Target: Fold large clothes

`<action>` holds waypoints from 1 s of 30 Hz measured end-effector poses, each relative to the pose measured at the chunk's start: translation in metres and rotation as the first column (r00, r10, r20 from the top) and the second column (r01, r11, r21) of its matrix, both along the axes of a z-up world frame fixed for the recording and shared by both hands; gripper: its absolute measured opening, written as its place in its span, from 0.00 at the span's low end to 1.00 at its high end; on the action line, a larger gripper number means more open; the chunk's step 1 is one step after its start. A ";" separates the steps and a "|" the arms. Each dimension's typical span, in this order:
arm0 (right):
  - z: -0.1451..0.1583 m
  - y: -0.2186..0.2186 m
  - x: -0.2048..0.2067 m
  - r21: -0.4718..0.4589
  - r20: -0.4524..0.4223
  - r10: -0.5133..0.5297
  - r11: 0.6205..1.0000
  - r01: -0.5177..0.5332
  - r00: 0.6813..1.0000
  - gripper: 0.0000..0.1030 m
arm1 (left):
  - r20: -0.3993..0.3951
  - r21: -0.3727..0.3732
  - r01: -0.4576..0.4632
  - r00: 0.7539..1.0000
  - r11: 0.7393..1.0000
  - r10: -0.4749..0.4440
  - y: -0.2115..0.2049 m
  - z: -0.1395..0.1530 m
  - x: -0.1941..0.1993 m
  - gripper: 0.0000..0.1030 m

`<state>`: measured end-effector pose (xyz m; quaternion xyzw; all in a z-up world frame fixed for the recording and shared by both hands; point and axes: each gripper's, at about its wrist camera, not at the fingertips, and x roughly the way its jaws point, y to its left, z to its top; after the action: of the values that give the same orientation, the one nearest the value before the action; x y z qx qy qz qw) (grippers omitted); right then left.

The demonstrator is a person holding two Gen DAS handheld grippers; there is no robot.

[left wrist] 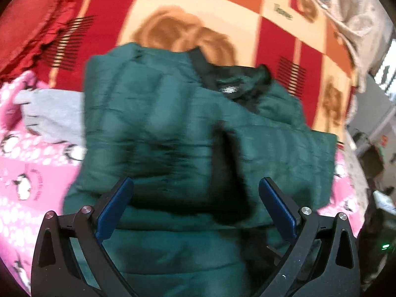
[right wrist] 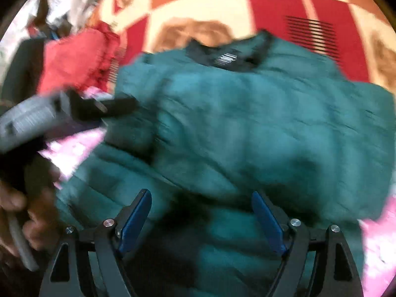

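Quilted green jacket [left wrist: 173, 123] looks puffy, slippery; grab its hem; left hand-held gripper [left wrist: 195, 205] and right hand-held gripper [right wrist: 201, 216] gape, empty

text: "Tone" (blurred) | on: cream square of bedspread [left wrist: 283, 12] | jacket neck label [left wrist: 229, 89]: unreadable

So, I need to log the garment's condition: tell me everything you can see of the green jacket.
The green jacket is a dark teal quilted puffer of slightly shiny fabric, with a black collar lining bearing a white label. It lies partly folded and rumpled on the patterned bedspread, collar at the far end, overlapping a pink blanket and beside grey cloth. Neither gripper's fingers grip it.
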<state>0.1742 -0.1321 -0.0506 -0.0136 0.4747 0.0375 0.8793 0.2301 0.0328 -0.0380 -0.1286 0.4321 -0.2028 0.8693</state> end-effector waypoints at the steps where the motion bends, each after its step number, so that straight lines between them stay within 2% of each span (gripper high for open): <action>1: -0.002 -0.006 -0.006 -0.023 -0.009 -0.030 0.999 0.030 1.000 0.79 | 0.004 -0.013 0.023 1.000 1.000 -0.023 -0.004 0.001 -0.002 0.99; 4: -0.017 -0.025 -0.019 0.008 -0.068 -0.099 0.995 0.100 0.993 0.79 | 0.007 -0.014 0.092 0.996 0.996 -0.092 -0.024 -0.004 -0.007 0.99; 6: -0.026 -0.028 -0.028 0.030 -0.064 -0.098 0.995 0.100 0.993 0.82 | -0.008 0.014 0.123 0.992 0.992 -0.123 -0.039 -0.015 -0.007 0.99; 8: -0.029 -0.020 -0.035 -0.007 -0.031 -0.067 0.998 0.067 0.997 0.91 | -0.026 0.033 0.132 0.991 0.991 -0.132 -0.049 -0.026 -0.005 0.98; 9: -0.032 -0.014 -0.036 -0.037 -0.025 -0.053 0.998 0.053 0.998 0.92 | -0.024 0.029 0.135 0.991 0.990 -0.134 -0.053 -0.030 -0.004 0.93; 10: -0.033 -0.012 -0.035 -0.052 -0.026 -0.050 0.998 0.048 0.998 0.95 | -0.022 0.022 0.147 0.989 0.989 -0.146 -0.056 -0.033 -0.003 0.72; 11: -0.035 -0.010 -0.034 -0.069 -0.032 -0.048 0.997 0.045 0.998 0.96 | -0.038 0.024 0.168 0.985 0.985 -0.168 -0.061 -0.037 -0.001 0.43; 12: -0.036 -0.008 -0.032 -0.080 -0.038 -0.048 0.996 0.045 0.998 0.97 | -0.051 0.025 0.177 0.983 0.984 -0.175 -0.064 -0.039 0.000 0.32; 14: -0.037 -0.008 -0.030 -0.088 -0.049 -0.052 0.995 0.047 0.997 1.00 | -0.028 0.026 0.188 0.982 0.982 -0.187 -0.068 -0.039 -0.004 0.21; 17: -0.037 -0.003 -0.028 -0.092 -0.054 -0.053 0.995 0.047 0.997 1.00 | 0.052 0.050 0.177 0.982 0.983 -0.179 -0.065 -0.020 -0.013 0.17; 19: -0.037 -0.004 -0.030 -0.093 -0.055 -0.052 0.995 0.047 0.997 1.00 | 0.121 0.022 0.146 0.982 0.989 -0.148 -0.051 0.000 -0.015 0.17; 21: -0.038 -0.004 -0.030 -0.092 -0.056 -0.053 0.995 0.047 0.997 1.00 | 0.168 -0.015 0.103 0.981 0.995 -0.099 -0.029 0.019 -0.014 0.17; 22: -0.038 -0.003 -0.026 -0.094 -0.057 -0.053 0.994 0.047 0.997 1.00 | 0.193 -0.040 0.066 0.980 0.997 -0.057 -0.012 0.029 -0.013 0.17; 24: -0.039 -0.002 -0.023 -0.098 -0.059 -0.053 0.994 0.047 0.997 1.00 | 0.216 -0.045 -0.036 0.975 0.998 0.045 0.019 0.041 -0.009 0.17; 26: -0.040 -0.001 -0.022 -0.101 -0.063 -0.053 0.994 0.046 0.997 1.00 | 0.215 -0.010 -0.132 0.968 0.991 0.131 0.044 0.042 -0.005 0.17; 28: -0.043 0.004 -0.017 -0.104 -0.072 -0.052 0.994 0.044 0.996 1.00 | 0.169 0.033 -0.209 0.965 0.977 0.201 0.065 0.029 0.004 0.17; 30: -0.043 0.007 -0.013 -0.107 -0.093 -0.051 0.993 0.041 0.994 1.00 | 0.050 0.056 -0.236 0.971 0.970 0.233 0.075 0.004 0.016 0.17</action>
<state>0.1612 -0.1249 -0.0938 -0.0471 0.5178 -0.0072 0.8542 0.2461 0.1077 -0.0337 -0.1474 0.4011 -0.0879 0.8998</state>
